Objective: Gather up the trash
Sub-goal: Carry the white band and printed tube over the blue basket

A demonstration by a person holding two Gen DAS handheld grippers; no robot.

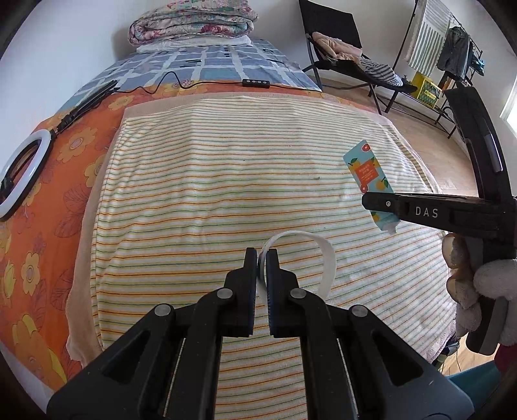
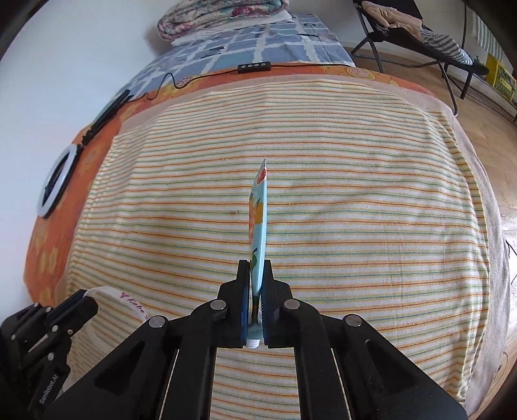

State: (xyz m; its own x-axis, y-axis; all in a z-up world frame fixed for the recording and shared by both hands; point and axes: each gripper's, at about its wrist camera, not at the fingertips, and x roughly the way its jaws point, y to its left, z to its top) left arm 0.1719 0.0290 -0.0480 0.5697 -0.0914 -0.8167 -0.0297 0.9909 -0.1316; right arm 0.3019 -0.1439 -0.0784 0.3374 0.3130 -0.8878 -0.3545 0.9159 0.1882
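**Both grippers hold trash above the bed**

Now, far left on the bed [image 1: 38, 181], a ring light [image 1: 22, 173] lies on the orange floral sheet [image 1: 42, 226], its black stand running toward the far side. A cable [image 1: 155, 85] leads from there to a small black remote [image 1: 256, 83] at the far edge of the sheet. Beyond that lies a blue checked cover [image 1: 206, 61] with a folded quilt [image 1: 194, 22] stacked at the far end.

Across the middle spreads a striped towel [image 1: 226, 168].

Near centre in the left wrist view, the left gripper [image 1: 261, 255] has its fingers [image 1: 250, 261] closed on a white strip [image 1: 324, 258], pinching one end while the rest curls in a loop to the right above the towel. In the right wrist view the same strip [image 2: 129, 300] shows at the near left, with purple lettering reading "Kobe".

Right of that, the right gripper [image 2: 256, 268] has its fingers [image 2: 243, 274] shut on a light-blue tube [image 2: 258, 219] printed with oranges. The tube stands out forward past the fingertips, its flat sealed end farthest away and its white neck back between the fingers. From the left wrist view the tube [image 1: 366, 169] is seen held above the right side of the towel, clear of it, and a gloved hand [image 1: 478, 284] holds the gripper's handle.

Far right, off the bed, a black folding chair [image 1: 339, 42] with clothes on it stands on the wooden floor [image 1: 429, 142], and a drying rack [image 1: 452, 48] with hanging laundry stands beyond.
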